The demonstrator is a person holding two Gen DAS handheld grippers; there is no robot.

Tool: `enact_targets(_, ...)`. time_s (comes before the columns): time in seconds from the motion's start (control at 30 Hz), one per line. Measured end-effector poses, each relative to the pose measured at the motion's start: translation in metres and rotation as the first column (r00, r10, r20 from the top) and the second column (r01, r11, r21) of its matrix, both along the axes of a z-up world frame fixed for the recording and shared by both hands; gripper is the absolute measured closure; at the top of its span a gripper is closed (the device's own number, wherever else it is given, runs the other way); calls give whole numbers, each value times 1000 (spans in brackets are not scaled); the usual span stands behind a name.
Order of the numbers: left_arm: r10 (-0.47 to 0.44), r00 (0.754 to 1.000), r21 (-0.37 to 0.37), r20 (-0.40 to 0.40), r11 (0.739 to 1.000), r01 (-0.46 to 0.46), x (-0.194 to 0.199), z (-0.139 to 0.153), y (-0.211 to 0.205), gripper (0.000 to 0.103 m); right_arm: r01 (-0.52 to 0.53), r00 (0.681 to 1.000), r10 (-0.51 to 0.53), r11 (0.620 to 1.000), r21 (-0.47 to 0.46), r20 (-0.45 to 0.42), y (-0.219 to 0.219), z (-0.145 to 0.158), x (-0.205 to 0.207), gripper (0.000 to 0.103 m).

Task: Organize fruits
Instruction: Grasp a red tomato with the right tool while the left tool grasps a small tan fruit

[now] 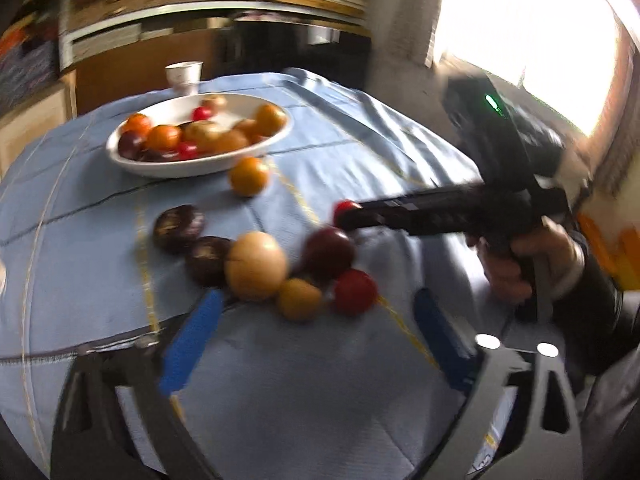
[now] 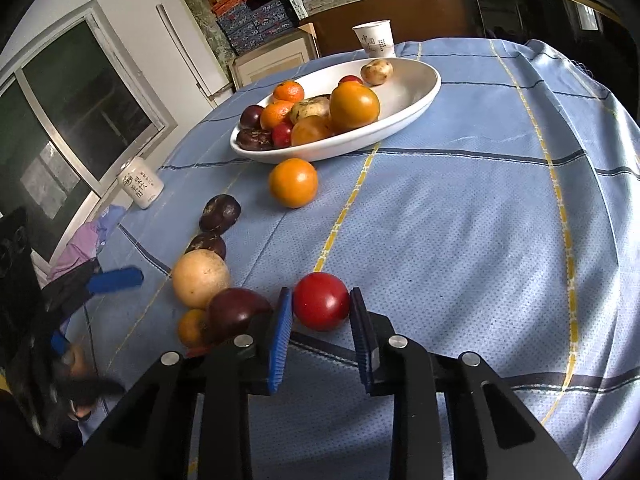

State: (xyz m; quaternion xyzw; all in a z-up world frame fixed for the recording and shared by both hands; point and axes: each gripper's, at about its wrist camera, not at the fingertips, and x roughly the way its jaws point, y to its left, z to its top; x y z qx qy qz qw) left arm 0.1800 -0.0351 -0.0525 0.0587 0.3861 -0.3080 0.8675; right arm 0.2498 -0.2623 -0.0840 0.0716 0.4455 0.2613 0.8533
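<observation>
A white oval bowl (image 2: 416, 92) holds several fruits at the far side of the blue cloth; it also shows in the left wrist view (image 1: 256, 150). My right gripper (image 2: 322, 308) is shut on a red tomato (image 2: 320, 300) low over the cloth; the tomato also shows in the left wrist view (image 1: 345, 207). Beside it lie a dark red plum (image 2: 236, 310), a tan round fruit (image 2: 200, 278), a small orange fruit (image 2: 192, 328) and two dark fruits (image 2: 220, 212). An orange (image 2: 293, 182) lies near the bowl. My left gripper (image 1: 316, 312) is open and empty, just short of the fruit cluster (image 1: 256, 266).
A white paper cup (image 2: 374, 38) stands behind the bowl. A white bottle (image 2: 140, 184) stands at the table's left edge by a window. Shelves with boxes fill the background. The blue checked cloth (image 2: 460, 220) drapes over the table's right edge.
</observation>
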Motion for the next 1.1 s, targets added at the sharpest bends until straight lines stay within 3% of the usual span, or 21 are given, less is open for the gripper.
enact_targets(0.03, -14, 1000, -4, -17, 1000, 14, 0, -2, -2, 31, 0, 1000, 0, 1000, 0, 0, 0, 0, 0, 74)
enact_targets(0.1, -7, 998, -9, -62, 1000, 6, 6, -8, -1, 49, 1, 1000, -1, 1000, 1, -2, -1, 0, 0, 74)
enact_targets(0.27, 24, 990, -18, -139, 999, -27, 17, -19, 4, 64, 4, 1000, -4, 1000, -1, -4, -1, 0, -2, 74)
enact_targets(0.57, 108, 983, 18, -148, 994, -106, 28, -21, 3, 65, 2, 1000, -2, 1000, -7, -3, 0, 1, -4, 73)
enact_targets(1.1, 134, 976, 88, -174, 989, -120, 37, -28, -13, 69, 9, 1000, -9, 1000, -15, 3, -1, 1, -3, 73)
